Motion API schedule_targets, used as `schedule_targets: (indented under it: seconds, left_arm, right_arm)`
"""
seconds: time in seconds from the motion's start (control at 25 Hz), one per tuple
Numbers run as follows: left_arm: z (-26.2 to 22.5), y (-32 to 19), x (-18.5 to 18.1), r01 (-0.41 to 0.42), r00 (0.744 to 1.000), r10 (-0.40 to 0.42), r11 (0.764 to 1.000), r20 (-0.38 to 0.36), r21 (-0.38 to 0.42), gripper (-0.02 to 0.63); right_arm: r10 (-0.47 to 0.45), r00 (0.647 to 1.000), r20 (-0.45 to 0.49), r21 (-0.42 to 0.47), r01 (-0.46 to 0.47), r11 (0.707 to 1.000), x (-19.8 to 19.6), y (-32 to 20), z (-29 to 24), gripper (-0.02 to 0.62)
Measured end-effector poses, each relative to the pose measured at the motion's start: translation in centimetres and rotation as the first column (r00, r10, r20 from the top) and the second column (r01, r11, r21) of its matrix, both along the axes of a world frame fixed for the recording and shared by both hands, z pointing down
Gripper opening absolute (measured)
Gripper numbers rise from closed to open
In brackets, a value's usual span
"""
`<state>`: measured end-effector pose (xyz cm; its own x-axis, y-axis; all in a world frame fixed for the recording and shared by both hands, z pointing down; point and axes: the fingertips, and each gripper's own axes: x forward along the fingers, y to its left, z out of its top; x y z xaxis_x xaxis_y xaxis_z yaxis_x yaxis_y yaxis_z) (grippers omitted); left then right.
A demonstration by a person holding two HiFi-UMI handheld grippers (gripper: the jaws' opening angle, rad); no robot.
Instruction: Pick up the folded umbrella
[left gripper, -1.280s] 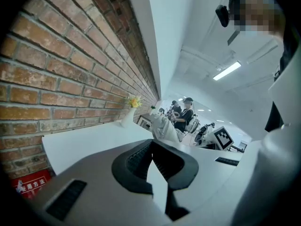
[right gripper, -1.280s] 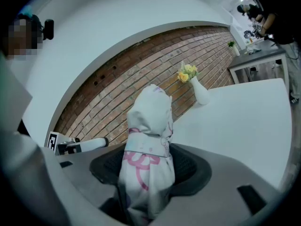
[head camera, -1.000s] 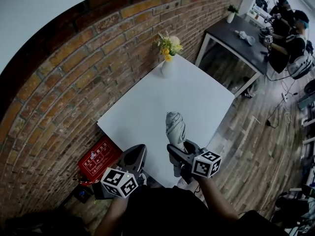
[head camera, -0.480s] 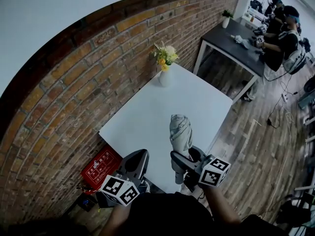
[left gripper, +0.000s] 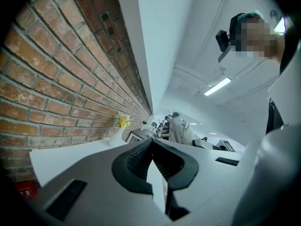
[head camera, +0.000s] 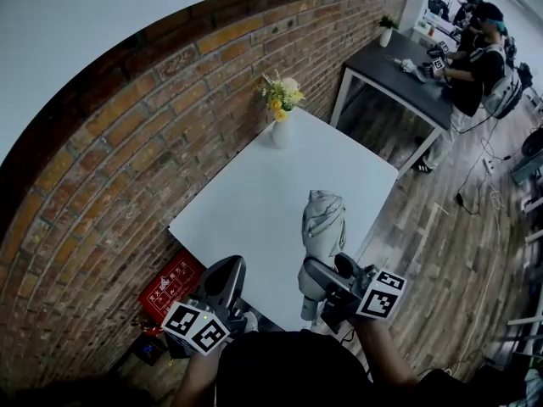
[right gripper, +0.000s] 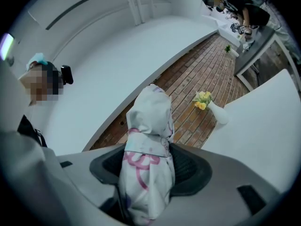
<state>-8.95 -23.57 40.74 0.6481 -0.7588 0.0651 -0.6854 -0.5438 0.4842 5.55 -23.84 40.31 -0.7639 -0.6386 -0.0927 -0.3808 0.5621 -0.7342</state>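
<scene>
The folded umbrella (head camera: 324,220) is clamped in my right gripper (head camera: 333,271). Its 2 jaws stand wide apart with both dark pads pressed on the bundle's sides, near its handle end. In the right gripper view the folded umbrella (right gripper: 147,157) fills the gap of the right gripper (right gripper: 149,169) and runs out past the jaw tips. Its fabric is pale with looping pink lines, and a band wraps it about halfway along. Its rounded far end stands free against the brick wall (right gripper: 197,81).

In the head view the umbrella shows over the near right part of the white table (head camera: 246,202), close to that table's right edge.

My left gripper (head camera: 222,278) is at the table's near edge, to the left of the right gripper and apart from it. In the left gripper view the 2 jaws of the left gripper (left gripper: 151,143) meet at their tips, with nothing between them.

At the far corner of the white table, 1 white vase of yellow and white flowers (head camera: 280,115) stands against the brick wall (head camera: 127,159). A red case (head camera: 173,283) lies on the floor to the left of the table's near corner. At far right, people (head camera: 477,49) are at a dark table (head camera: 405,73) on the wooden floor (head camera: 441,261).
</scene>
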Motion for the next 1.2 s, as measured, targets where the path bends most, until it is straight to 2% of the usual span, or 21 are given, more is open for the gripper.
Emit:
schedule_targets:
  seconds: [0.2, 0.48, 1.2]
  left_arm:
    - [-0.1, 0.2, -0.6, 0.003, 1.0, -0.003, 1.0, -0.028, -0.002, 0.014]
    - [0.3, 0.6, -0.3, -0.008, 0.999, 0.007, 1.0, -0.04, -0.012, 0.014]
    - [2.4, 0.8, -0.5, -0.002, 1.0, 0.0, 0.998, -0.029, -0.056, 0.014]
  right_arm:
    - [-0.001, 0.998, 0.059, -0.008, 0.001, 1.0, 0.4, 0.3, -0.2, 0.268]
    - [0.013, 0.996, 0.09, -0.047, -0.009, 0.999, 0.7, 0.3, 0.7, 0.268]
    - [0.024, 0.997, 0.079, -0.092, -0.017, 0.996, 0.7, 0.0, 2.5, 0.268]
